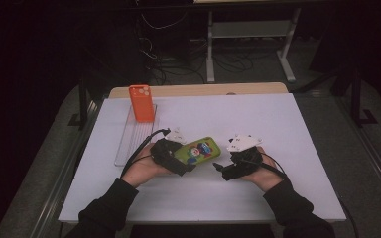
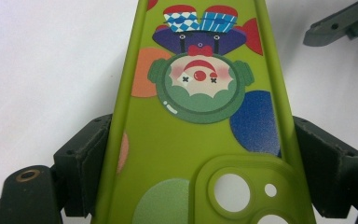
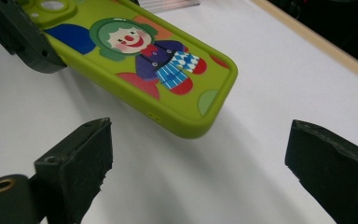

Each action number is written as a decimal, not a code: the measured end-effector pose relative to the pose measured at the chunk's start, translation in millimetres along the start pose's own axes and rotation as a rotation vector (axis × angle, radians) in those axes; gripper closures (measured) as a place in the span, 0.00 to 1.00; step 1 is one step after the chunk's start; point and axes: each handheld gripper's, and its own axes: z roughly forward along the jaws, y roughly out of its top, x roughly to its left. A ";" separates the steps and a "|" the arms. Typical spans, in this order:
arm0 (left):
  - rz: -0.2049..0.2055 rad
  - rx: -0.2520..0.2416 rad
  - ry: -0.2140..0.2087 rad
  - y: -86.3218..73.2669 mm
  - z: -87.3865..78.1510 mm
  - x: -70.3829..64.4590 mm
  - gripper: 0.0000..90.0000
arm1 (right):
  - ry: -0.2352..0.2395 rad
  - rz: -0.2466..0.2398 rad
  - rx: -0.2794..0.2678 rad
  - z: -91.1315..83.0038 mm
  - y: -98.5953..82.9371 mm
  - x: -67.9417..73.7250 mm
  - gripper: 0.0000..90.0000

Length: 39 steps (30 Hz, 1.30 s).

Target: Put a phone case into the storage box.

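A lime-green phone case (image 1: 198, 150) printed with a clown is held just above the white table (image 1: 258, 119), with my left gripper (image 1: 177, 159) shut on its camera-hole end. In the left gripper view the case (image 2: 200, 121) runs away between both jaws, which press its long edges. My right gripper (image 1: 218, 166) is open, a short way to the right of the case's free end. In the right gripper view that free end (image 3: 168, 70) hangs ahead of the gap between the two spread jaws (image 3: 198, 158), not touching them.
An orange phone case (image 1: 142, 102) stands upright at the far end of a clear rack (image 1: 129, 139) at the table's left. A wooden strip (image 1: 203, 89) runs along the far edge. Cables and desk legs lie on the dark floor beyond.
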 end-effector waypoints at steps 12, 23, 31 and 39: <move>0.002 -0.001 -0.003 2.6 -4.6 2.1 0.17 | -0.238 -0.459 -0.020 9.7 -0.3 32.8 0.13; 0.001 0.008 -0.001 4.1 -7.3 2.3 0.17 | -0.420 -0.808 -0.043 17.0 -2.2 54.1 0.16; 0.004 0.006 -0.004 5.5 -7.6 1.7 0.17 | -0.504 -0.966 -0.054 24.9 -7.7 63.0 0.20; 0.001 0.003 -0.013 6.0 -6.5 -0.7 0.17 | -0.554 -1.082 -0.039 31.1 -12.2 71.1 0.32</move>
